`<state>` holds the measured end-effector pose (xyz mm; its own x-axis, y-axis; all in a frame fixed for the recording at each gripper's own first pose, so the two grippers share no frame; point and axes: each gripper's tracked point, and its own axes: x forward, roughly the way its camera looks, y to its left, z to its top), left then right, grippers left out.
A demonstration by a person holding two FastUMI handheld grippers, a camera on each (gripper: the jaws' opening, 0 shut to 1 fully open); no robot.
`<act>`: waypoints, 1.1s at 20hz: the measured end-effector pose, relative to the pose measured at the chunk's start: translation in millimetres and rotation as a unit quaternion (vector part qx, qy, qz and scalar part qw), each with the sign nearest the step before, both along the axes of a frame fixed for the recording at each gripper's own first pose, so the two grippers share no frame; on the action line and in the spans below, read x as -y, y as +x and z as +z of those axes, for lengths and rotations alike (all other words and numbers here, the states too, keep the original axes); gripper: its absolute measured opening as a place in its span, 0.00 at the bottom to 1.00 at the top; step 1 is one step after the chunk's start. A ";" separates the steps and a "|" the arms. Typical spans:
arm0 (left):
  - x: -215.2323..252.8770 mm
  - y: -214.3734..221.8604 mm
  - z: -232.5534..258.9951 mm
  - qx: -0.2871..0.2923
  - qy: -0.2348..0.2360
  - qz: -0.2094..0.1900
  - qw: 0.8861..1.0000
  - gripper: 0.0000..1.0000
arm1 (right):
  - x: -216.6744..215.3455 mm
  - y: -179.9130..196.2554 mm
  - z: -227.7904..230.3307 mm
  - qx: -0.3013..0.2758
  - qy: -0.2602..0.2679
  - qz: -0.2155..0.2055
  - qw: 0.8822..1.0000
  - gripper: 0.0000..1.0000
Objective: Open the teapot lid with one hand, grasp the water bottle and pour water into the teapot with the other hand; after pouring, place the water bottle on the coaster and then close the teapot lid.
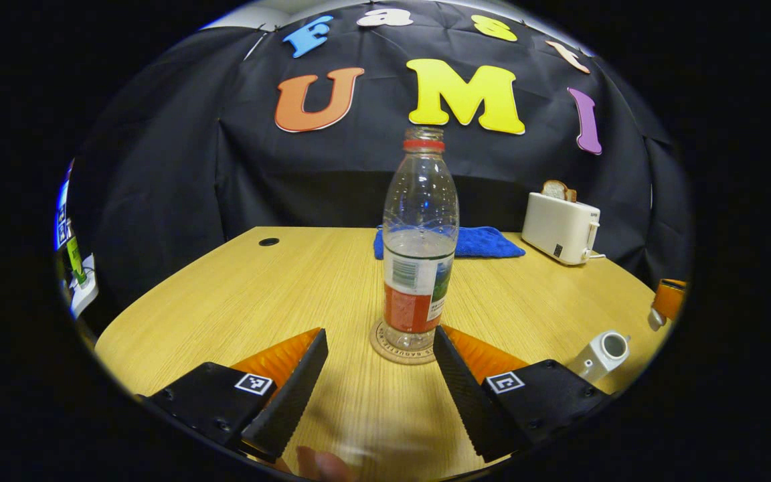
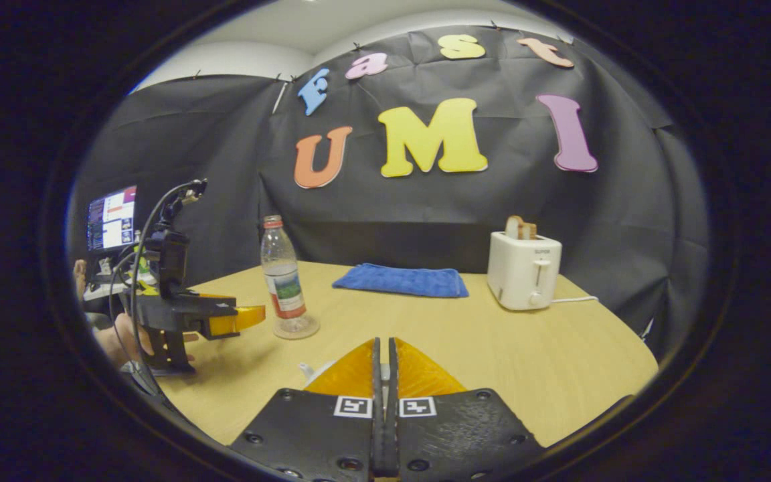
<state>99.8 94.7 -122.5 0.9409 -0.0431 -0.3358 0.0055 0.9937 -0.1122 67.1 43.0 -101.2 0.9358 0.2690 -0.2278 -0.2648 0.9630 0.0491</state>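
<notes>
A clear water bottle (image 1: pixel 420 234) with a red neck ring and no cap stands upright on a round coaster (image 1: pixel 385 349), partly filled. My left gripper (image 1: pixel 379 331) is open just in front of it, fingertips to either side of the coaster and off the bottle. In the right gripper view a hand holds this left gripper (image 2: pixel 238 320) a little left of the bottle (image 2: pixel 283 281) and coaster (image 2: pixel 305 328). The white teapot's spout (image 1: pixel 603 355) shows at lower right. My right gripper (image 2: pixel 383 343) is shut; a white bit of teapot (image 2: pixel 312 371) peeks out left of its fingers, and what lies under the tips is hidden.
On the wooden table (image 2: pixel 492 348), a blue cloth (image 2: pixel 402 280) lies at the back and a white toaster (image 2: pixel 525 269) holding a slice of bread stands back right with its cord. An orange object (image 1: pixel 668 299) shows at the far right edge. A monitor (image 2: pixel 111 217) is off the table's left.
</notes>
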 end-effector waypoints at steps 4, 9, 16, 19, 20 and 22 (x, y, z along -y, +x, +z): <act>-28.2 -44.3 17.6 0.028 0.003 0.033 0.999 0.99 | -30.0 12.9 -9.2 -0.003 0.005 0.030 1.000 0.00; -60.6 -76.5 40.5 0.063 0.019 0.075 0.995 0.99 | -38.6 21.0 -19.7 -0.006 0.000 0.031 0.999 0.00; -81.3 -90.0 59.8 0.081 0.028 0.104 0.991 0.99 | -40.6 24.1 -27.8 -0.007 0.002 0.031 0.999 0.01; -79.4 -90.6 63.9 0.083 0.028 0.103 0.991 0.99 | -36.2 25.0 -32.9 -0.004 -0.002 0.027 1.000 0.00; -78.0 -90.4 64.7 0.085 0.028 0.102 0.991 0.99 | -35.6 25.3 -35.9 -0.007 0.001 0.028 1.000 0.00; -74.6 -88.8 66.8 0.087 0.030 0.099 0.991 0.99 | -37.7 24.8 -38.2 -0.010 0.008 0.030 0.999 0.00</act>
<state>11.0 169.3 -55.7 0.9728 0.1639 -0.1634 -0.1767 0.9820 -0.0665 91.9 80.8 -139.3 0.9133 0.3279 -0.2415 -0.3207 0.9446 0.0695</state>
